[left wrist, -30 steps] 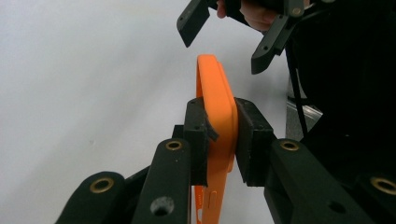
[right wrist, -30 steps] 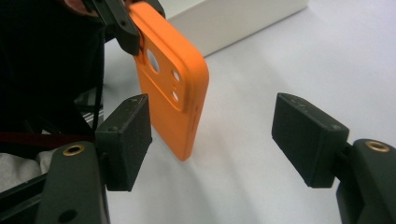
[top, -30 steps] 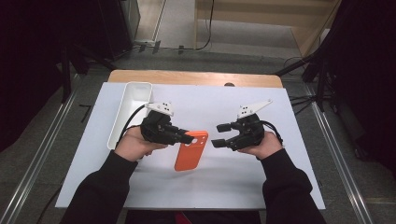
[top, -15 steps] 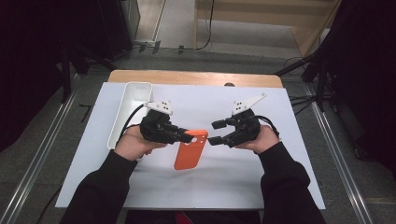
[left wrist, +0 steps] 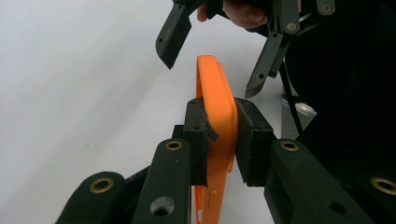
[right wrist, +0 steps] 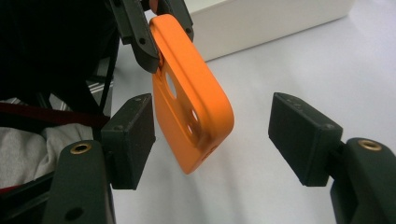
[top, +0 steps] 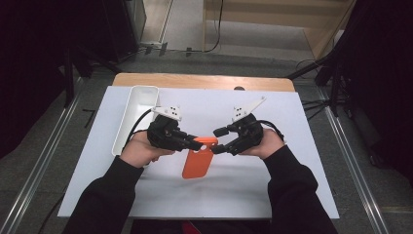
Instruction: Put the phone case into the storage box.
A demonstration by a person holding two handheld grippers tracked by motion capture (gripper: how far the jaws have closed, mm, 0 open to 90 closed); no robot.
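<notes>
From the high view, the left gripper (top: pixel 197 143) is held low over the white worktop (top: pixel 292 185), its fingers clamped on the top end of an orange phone case (top: pixel 197 161), which slants down toward the person. The right gripper (top: pixel 218 140) faces it from the other side, fingers spread, just off the case's upper corner. Both forearms in dark sleeves come in from the bottom, elbows out, hands meeting near the middle. A white tray (top: pixel 139 109) lies at the left edge of the worktop. No writing or brand can be read on anything.

In the left gripper view, the two black pads press on either side of the phone case (left wrist: pixel 217 116), which stands edge-on between them; the right gripper (left wrist: pixel 212 70) hangs beyond with its fingers apart.

In the right gripper view, the fingers stand wide apart with the phone case (right wrist: pixel 191 93) between them, touching neither pad. The left gripper (right wrist: pixel 156 35) grips its far end, and the white tray (right wrist: pixel 261 23) lies behind.
</notes>
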